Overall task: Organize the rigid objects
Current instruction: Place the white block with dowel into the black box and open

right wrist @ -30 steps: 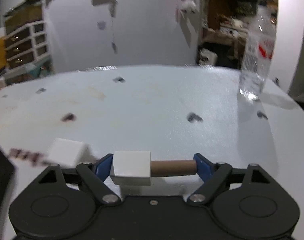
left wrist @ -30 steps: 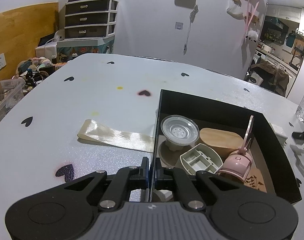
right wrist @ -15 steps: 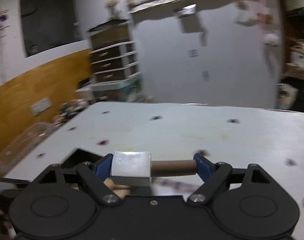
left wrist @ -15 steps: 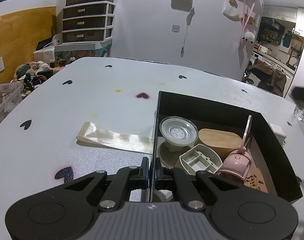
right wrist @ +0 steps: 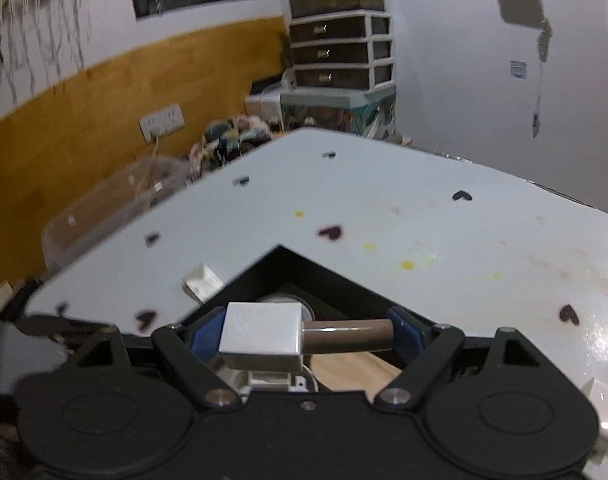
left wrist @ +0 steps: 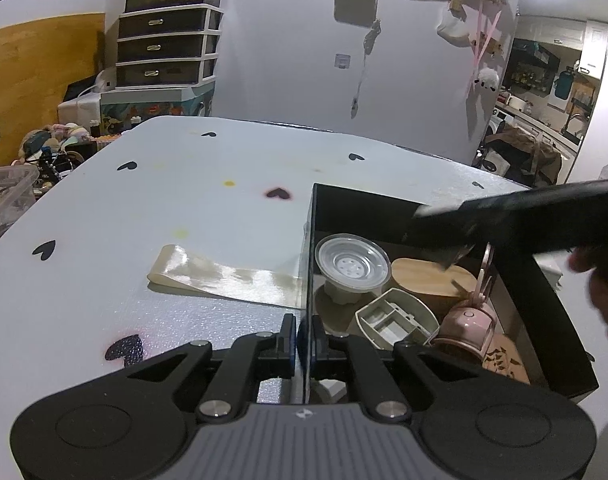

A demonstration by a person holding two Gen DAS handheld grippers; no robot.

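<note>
In the left wrist view, a white table with black heart marks fills the frame. At about 9 o'clock from the centre lies a glossy cream ribbon, its right end touching the wall of a black box. The left gripper sits at 6 o'clock, its jaws closed on the box's thin left wall. Inside the box, from left to right: a clear round lid on a pale stand, a beige tray at the lid's 5 o'clock, a wooden oval behind it, and a pink pot with a pink stick leaning up out of it. At 3 o'clock the right gripper comes in dark and blurred above the box, a hand behind it.

In the right wrist view, the right gripper holds a stamp crosswise: a white block against the left pad, a brown handle reaching the right pad. It hangs over the box's near corner, with the wooden oval showing below at 6 o'clock.
</note>
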